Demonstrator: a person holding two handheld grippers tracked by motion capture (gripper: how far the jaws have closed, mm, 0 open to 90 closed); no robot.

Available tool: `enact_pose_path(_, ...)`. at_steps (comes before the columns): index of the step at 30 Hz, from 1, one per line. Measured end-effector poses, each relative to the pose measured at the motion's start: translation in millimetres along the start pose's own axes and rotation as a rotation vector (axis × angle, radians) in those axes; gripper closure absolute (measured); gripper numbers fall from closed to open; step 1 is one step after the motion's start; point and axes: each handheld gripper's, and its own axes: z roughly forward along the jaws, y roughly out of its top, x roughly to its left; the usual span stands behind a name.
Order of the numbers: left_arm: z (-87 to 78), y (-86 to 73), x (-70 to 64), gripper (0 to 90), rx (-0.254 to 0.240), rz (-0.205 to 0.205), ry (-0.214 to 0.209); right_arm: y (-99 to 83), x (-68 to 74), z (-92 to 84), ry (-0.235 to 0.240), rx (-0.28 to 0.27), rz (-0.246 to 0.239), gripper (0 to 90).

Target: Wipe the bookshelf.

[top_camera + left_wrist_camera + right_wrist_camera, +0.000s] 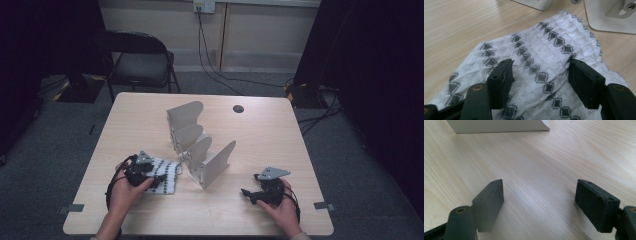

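Observation:
A white waffle-weave cloth (169,175) with rows of dark diamonds lies crumpled on the wooden table (260,140), just left of a white divider rack (200,150). My left gripper (159,181) is down on the cloth (541,47); in the left gripper view (540,65) its jaws stand apart and straddle a band of fabric, with the pads at the folds on either side but no clear pinch. My right gripper (246,192) rests low over bare wood near the front right, and in the right gripper view (540,186) it is open with nothing between the jaws.
The rack's white plates (609,17) rise just beyond the cloth, and its base edge (499,125) lies ahead of the right gripper. A small dark round spot (238,108) marks the far table. A black chair (140,60) stands behind the table.

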Motion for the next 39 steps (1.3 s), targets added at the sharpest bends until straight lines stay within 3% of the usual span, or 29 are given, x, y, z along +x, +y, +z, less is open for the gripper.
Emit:
enact_pose_path(8,-17.6,-4.0,-3.2,33.0,-0.017,0.010,-0.035,0.0,0.0,-0.1,0.001,0.000,-0.001,22.4)
enact_pose_path(13,-24.8,-10.0,-12.7,45.3,0.011,0.028,-0.058,0.0,0.1,0.0,0.000,0.000,-0.001,22.4)
enact_pose_path(15,-27.0,-11.9,-19.2,48.9,0.018,0.036,-0.087,0.0,0.0,-0.1,0.001,0.000,-0.001,22.4)
enact_pose_path(22,-25.4,-11.9,-34.3,51.5,0.040,0.052,-0.149,0.0,0.1,-0.1,0.001,0.000,-0.001,22.4)
enact_pose_path(26,-24.3,-9.0,-33.9,43.0,0.018,0.068,-0.153,0.0,0.1,-0.1,0.001,0.001,-0.001,22.4)
enact_pose_path(27,-23.0,-8.7,-31.5,35.9,0.003,0.068,-0.148,0.0,0.1,0.0,0.001,0.000,-0.001,22.4)
enact_pose_path(29,-21.2,-7.7,-25.1,33.7,-0.019,0.083,-0.121,0.0,0.1,-0.1,0.001,0.000,-0.001,22.4)
enact_pose_path(32,-18.4,-7.1,-14.8,30.0,-0.050,0.080,-0.120,0.0,0.0,0.0,0.001,0.000,-0.001,22.4)
enact_pose_path(34,-14.4,-7.8,-9.3,26.5,-0.045,0.099,-0.114,0.0,0.0,0.0,0.001,0.000,-0.001,22.4)
enact_pose_path(37,-7.7,-12.5,-10.4,24.8,-0.026,0.144,-0.144,0.0,0.0,0.0,0.001,0.000,-0.001,22.3)
enact_pose_path(39,-2.3,-17.5,-14.7,23.5,0.024,0.221,-0.144,0.0,0.0,0.0,0.001,0.000,-0.001,22.3)
